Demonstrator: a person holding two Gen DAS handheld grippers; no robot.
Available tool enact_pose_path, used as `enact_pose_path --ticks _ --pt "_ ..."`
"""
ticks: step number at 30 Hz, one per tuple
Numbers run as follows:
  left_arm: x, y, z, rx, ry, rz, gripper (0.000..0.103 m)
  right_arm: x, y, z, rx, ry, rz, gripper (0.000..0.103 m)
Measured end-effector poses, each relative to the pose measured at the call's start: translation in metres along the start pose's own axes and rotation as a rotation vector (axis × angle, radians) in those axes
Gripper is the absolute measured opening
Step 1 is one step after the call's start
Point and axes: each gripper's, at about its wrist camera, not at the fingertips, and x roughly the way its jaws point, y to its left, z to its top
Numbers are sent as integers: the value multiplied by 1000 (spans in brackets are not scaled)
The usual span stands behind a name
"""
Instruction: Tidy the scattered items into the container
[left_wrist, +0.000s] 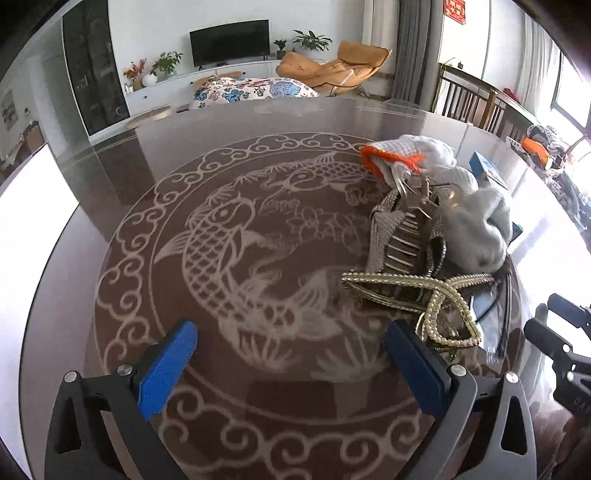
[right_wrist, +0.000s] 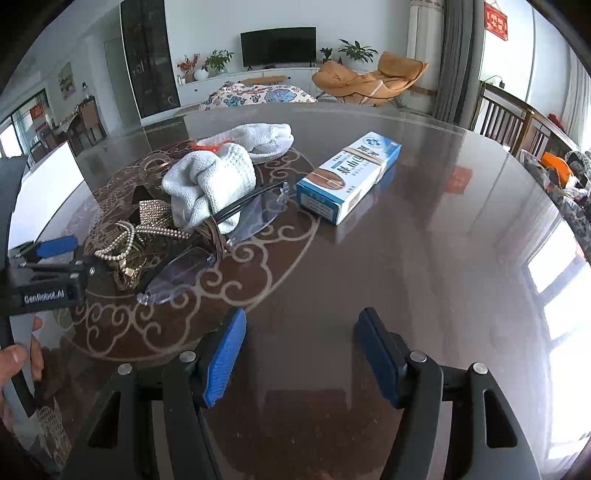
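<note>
Starting from zero: I hold both the left gripper (left_wrist: 291, 363) and right gripper (right_wrist: 301, 356) spread and empty; gloves (right_wrist: 210, 181), glasses (right_wrist: 184, 273), box (right_wrist: 349, 177) lie ahead, no container visible.

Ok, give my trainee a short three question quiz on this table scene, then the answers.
1. True or false: the left gripper is shut on the pearl hair clip.
2. Which lies apart from the pile: A the medicine box, B the white knit glove, C the clear glasses?
3. Fill in: the right gripper hovers over bare ____.

Key: 1 false, both grippers are open and empty; 2 A; 3 table.
</note>
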Motion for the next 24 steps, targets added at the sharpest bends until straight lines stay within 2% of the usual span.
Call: enact_pose_path --ticks 24 --pt "3 1 -2 1 -1 -3 103 1 0 0 8 4 15 71"
